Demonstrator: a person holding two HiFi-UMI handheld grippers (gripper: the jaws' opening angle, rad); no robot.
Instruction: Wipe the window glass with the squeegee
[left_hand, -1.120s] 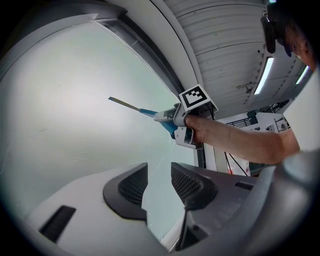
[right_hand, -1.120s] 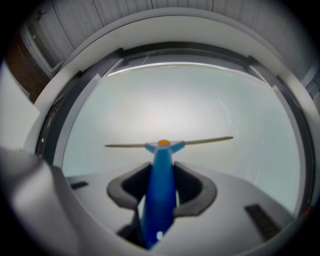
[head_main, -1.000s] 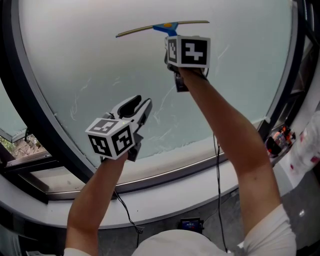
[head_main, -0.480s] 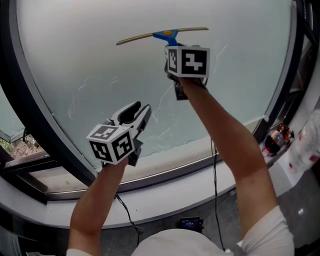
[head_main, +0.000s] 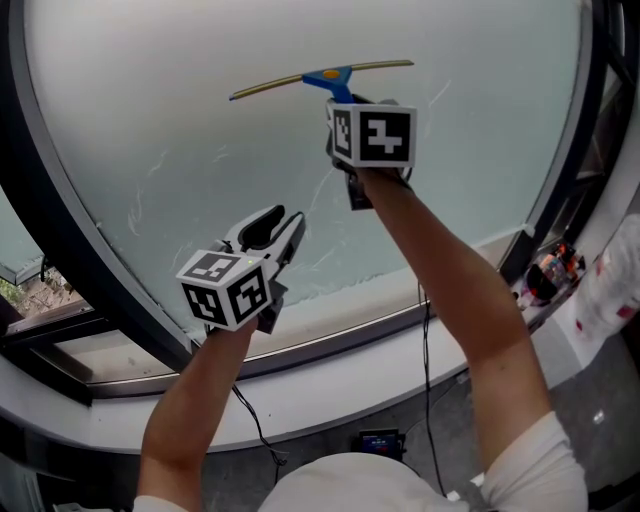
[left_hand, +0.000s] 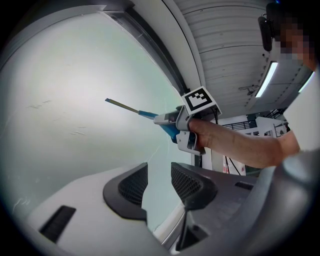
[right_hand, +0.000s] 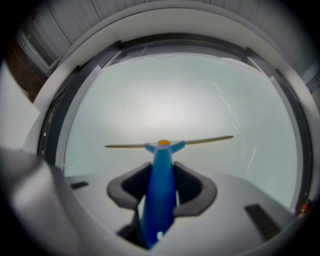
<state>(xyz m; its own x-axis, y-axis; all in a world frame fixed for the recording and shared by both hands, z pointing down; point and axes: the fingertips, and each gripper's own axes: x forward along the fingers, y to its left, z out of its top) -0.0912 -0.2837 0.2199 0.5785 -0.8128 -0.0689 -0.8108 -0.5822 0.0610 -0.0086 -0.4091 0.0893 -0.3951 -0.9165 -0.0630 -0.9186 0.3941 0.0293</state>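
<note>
A dark window frame (head_main: 75, 270) curves above a white sill (head_main: 330, 385), past which two black cables (head_main: 428, 380) drop toward the grey floor (head_main: 590, 400). On the floor just below the sill sits a small device with a lit screen (head_main: 380, 442). At right, a cluster of small colourful objects (head_main: 548, 272) lies beside a white cloth with red spots (head_main: 610, 285). At lower left, rubble and greenery (head_main: 30, 290) show outdoors. Overhead, a bright light strip (left_hand: 266, 79) is set in a ribbed ceiling (left_hand: 225, 35).
</note>
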